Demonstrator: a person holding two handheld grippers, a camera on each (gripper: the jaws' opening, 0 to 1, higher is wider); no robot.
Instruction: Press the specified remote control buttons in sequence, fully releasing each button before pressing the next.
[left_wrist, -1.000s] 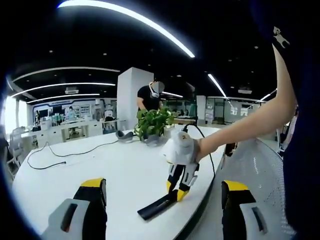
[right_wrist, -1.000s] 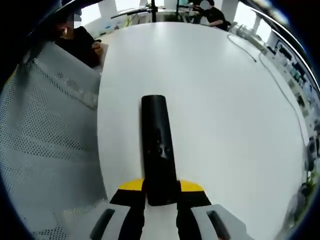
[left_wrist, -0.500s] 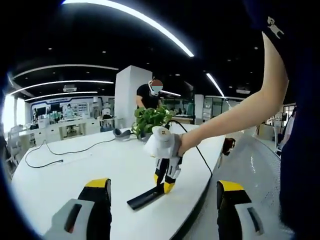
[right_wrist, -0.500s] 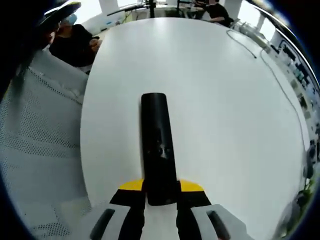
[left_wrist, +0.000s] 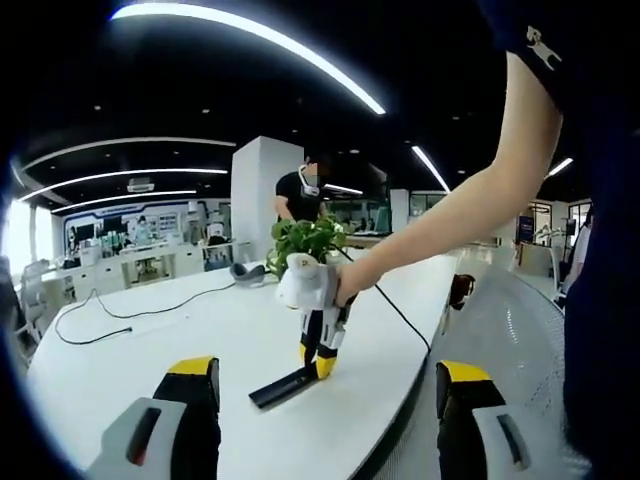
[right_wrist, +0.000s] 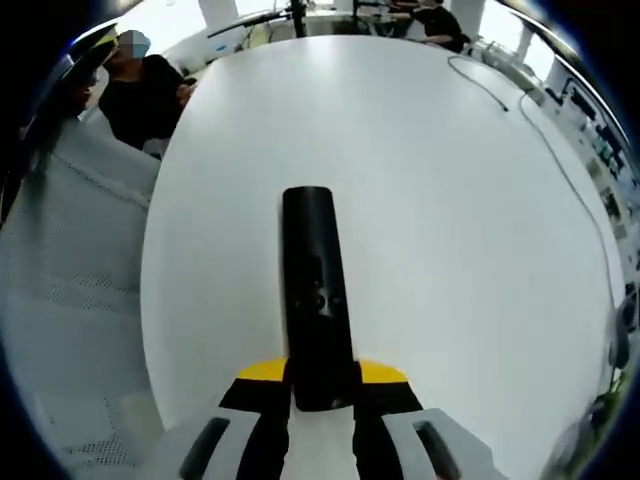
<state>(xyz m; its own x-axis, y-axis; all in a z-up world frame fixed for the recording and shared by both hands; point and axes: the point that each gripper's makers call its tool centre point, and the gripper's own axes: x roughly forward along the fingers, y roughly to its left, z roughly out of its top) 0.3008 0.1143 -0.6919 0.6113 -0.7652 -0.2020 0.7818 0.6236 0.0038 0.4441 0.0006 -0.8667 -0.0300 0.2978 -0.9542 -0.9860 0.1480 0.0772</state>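
- Since a second ago: in the left gripper view the remote control (left_wrist: 287, 379) and the right gripper (left_wrist: 321, 366) have slid leftward in the picture, but the whole background shifted too, so most of that is likely the camera moving. In the right gripper view the remote sits the same between the jaws; only the table edge and surroundings have swung.
- Remote control (right_wrist: 317, 296): black, long, held by its near end between the right gripper's (right_wrist: 320, 395) yellow-tipped jaws, narrow and clamped on it. The body runs straight ahead of the jaws, button face toward the camera.
- Far end of the remote seems to rest on or just above the white table (right_wrist: 430, 200); cannot tell which.
- Small buttons sit about midway along the body, just ahead of the jaws; too small to read.
- Left gripper (left_wrist: 325, 420): jaws wide apart, holding nothing, well back from the remote, which lies ahead between them.
- Farther off: potted plant (left_wrist: 307, 240) beyond the right gripper, black cable (left_wrist: 125, 314) across the table, a person standing behind.
- Risk: the hold is only on one end, so a press from the left gripper could lever the remote down or twist it out of the jaws.
- Risk: wide jaws could hit two buttons together.
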